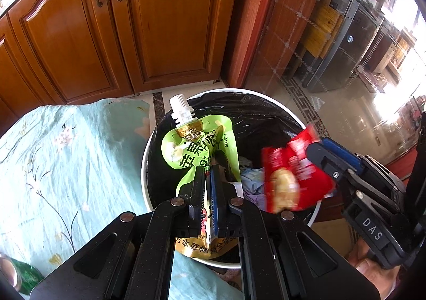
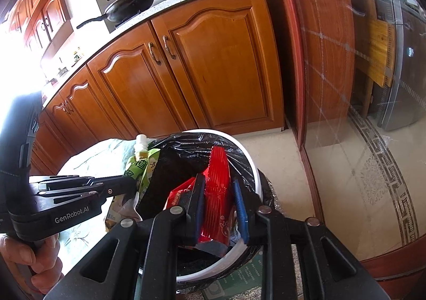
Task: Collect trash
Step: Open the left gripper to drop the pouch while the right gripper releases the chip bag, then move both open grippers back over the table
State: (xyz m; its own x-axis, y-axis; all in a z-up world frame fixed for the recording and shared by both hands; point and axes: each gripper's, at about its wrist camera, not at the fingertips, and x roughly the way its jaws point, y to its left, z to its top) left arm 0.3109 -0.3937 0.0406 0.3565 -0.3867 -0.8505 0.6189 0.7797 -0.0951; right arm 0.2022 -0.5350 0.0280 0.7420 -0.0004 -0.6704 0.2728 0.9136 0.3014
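Observation:
My left gripper (image 1: pixel 207 171) is shut on a green spouted drink pouch (image 1: pixel 197 140) and holds it over the white bin (image 1: pixel 145 164) lined with a black bag. The pouch (image 2: pixel 145 164) and the left gripper (image 2: pixel 127 184) also show in the right wrist view. My right gripper (image 2: pixel 217 188) has its jaws parted around a red snack wrapper (image 2: pixel 217 193) over the bin (image 2: pixel 257 175); the wrapper looks loose between them. In the left wrist view the right gripper (image 1: pixel 316 151) and the blurred red wrapper (image 1: pixel 290 175) hang above the bin's right side.
A table with a pale blue floral cloth (image 1: pixel 66 156) lies left of the bin, a green can (image 1: pixel 24 276) on it. Wooden cabinets (image 1: pixel 119 28) stand behind. A glass sliding door (image 2: pixel 359 87) is to the right. Pans (image 2: pixel 130 4) sit on the counter.

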